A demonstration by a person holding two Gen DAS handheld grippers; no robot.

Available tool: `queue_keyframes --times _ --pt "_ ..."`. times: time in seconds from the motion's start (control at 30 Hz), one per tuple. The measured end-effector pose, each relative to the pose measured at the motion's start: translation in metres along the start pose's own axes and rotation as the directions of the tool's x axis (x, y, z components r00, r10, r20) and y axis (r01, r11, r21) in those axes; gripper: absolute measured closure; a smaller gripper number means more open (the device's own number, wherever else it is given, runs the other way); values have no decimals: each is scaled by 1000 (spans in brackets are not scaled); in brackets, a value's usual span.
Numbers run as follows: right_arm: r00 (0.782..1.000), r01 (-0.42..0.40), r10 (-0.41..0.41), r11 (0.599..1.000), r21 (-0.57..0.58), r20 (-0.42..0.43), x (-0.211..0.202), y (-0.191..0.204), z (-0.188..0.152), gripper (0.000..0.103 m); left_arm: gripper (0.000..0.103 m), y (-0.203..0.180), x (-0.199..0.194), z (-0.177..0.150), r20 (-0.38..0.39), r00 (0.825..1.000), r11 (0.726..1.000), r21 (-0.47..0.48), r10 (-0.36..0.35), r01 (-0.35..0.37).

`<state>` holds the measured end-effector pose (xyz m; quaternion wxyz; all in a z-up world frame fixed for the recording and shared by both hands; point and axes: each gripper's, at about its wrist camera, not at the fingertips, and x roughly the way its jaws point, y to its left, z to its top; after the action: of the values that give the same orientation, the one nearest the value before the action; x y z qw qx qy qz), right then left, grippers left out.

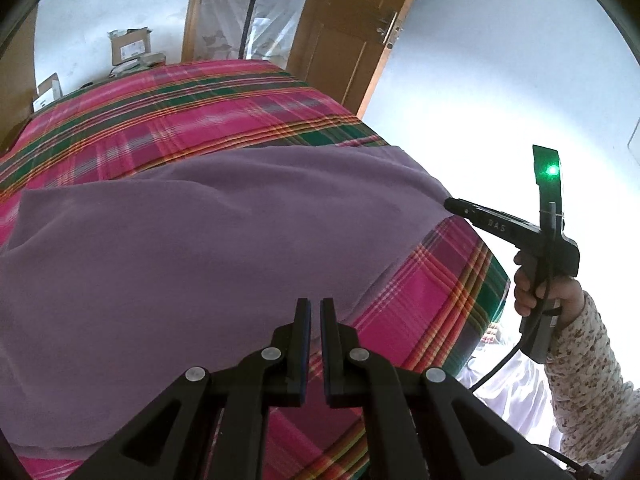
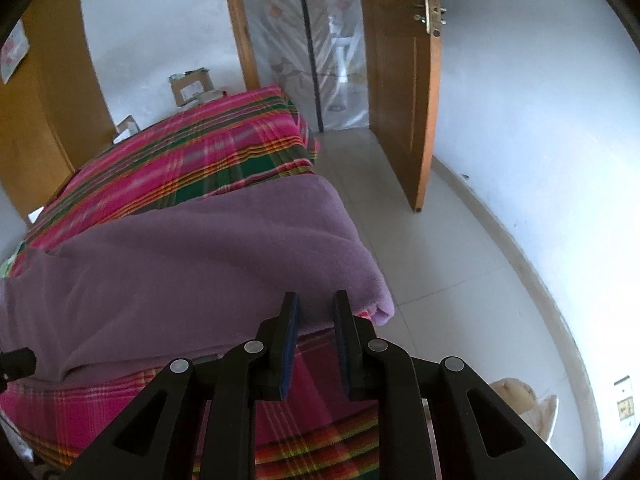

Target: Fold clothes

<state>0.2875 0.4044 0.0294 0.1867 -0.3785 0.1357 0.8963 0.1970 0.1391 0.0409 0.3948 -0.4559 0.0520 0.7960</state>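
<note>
**Soft purple cloth on the bed, ready for a fold**

The left gripper [image 1: 316, 304] has its fingers [image 1: 303, 328] almost pressed together, with only a thin slit between them. They sit right over the near edge of the purple cloth [image 1: 200, 240]. I cannot tell if a bit of cloth is pinched in there.

The right gripper [image 2: 316, 300] has its fingers [image 2: 289, 328] apart. The near edge of the cloth shows in the gap just past the tips. Its rounded corner is a little to the right of them.

The cloth spreads out from both pairs of fingers, across the bed [image 1: 180, 112] with its pink checked sheet. It looks thick, fuzzy, soft and floppy, so I think it will sag and bend when lifted. It is probably light and not slippery. The two near corners look like the best places to grab. Held there, the cloth should hang flat and fold over neatly.
</note>
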Motion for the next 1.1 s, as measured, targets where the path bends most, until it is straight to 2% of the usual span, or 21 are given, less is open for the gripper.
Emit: queue_keyframes --times 0.1,0.23,0.37,0.53,0.7,0.9,1.03,1.1 --pt "1000 21 -21 1000 -17 -1 -3 12 4 85 100 14 -8 -3 13 1000 999 -28 18 -18" --pt "998 -53 56 995 -80 33 -8 40 10 85 99 37 -21 -10 38 998 996 -79 53 -50" --pt "994 -110 112 984 -143 8 1 67 9 85 99 69 -36 -19 57 991 982 -157 117 -107" --pt "997 -78 75 979 -190 -27 9 79 2 85 99 111 -61 -28 90 976 953 -251 198 -170" --pt "996 -87 83 975 -206 -28 8 89 14 85 98 155 -90 -35 129 947 908 -348 293 -234" --pt "980 -195 199 934 -298 -18 6 140 40 85 98 207 -118 -49 116 912 836 -459 393 -302" --pt "950 -308 307 883 -354 -61 17 185 59 85 98 232 -134 -60 105 891 792 -512 441 -331" --pt "919 -392 381 847 -360 -102 22 206 66 85 98 244 -141 -65 99 880 768 -539 465 -346"
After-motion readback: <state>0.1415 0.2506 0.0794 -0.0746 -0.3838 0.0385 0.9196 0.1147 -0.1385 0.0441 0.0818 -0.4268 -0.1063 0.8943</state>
